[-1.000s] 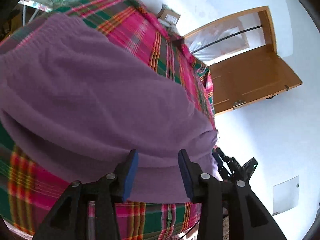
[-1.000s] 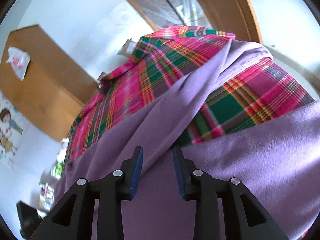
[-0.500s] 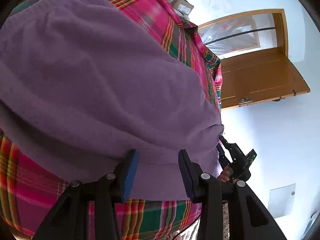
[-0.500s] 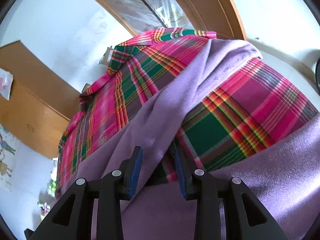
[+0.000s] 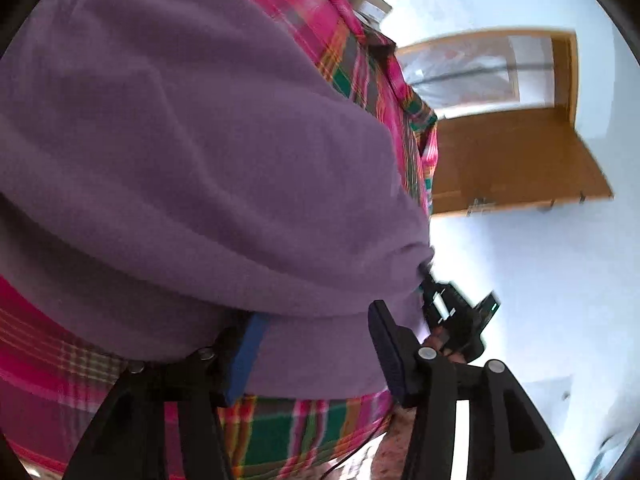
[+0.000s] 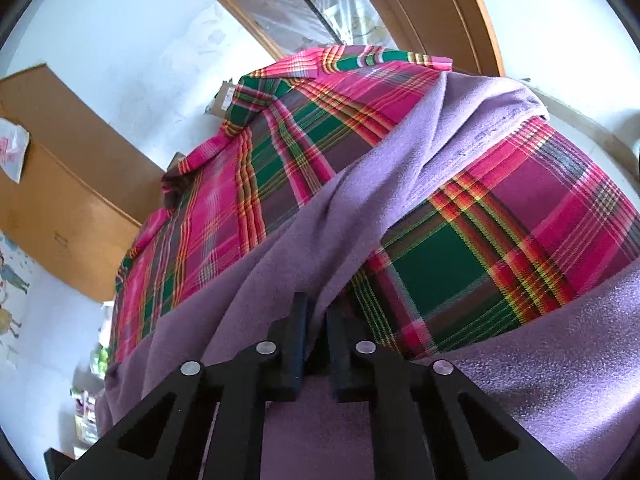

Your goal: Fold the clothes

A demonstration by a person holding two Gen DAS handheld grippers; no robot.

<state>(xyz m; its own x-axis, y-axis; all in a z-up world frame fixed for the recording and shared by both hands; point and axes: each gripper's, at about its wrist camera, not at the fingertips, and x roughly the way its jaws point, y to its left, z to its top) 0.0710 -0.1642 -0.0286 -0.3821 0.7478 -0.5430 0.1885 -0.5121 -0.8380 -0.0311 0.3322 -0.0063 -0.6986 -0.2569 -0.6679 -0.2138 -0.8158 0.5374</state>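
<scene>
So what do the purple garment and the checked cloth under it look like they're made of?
The purple garment looks like a soft fleece or brushed knit: matte, fuzzy nap, thick rounded folds. The checked cloth looks like a flat woven fabric, probably cotton: crisp pink, green and yellow yarn lines, no pile. The exact fibre of either can't be told from these views.

One purple garment [image 5: 192, 152], one plaid cloth [image 6: 460, 272], two hand-held grippers [image 5: 316, 344]

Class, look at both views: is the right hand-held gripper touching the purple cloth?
Touching. In the right wrist view, the right hand-held gripper is nearly shut, with a fold of the purple cloth running in between its fingers.
</scene>
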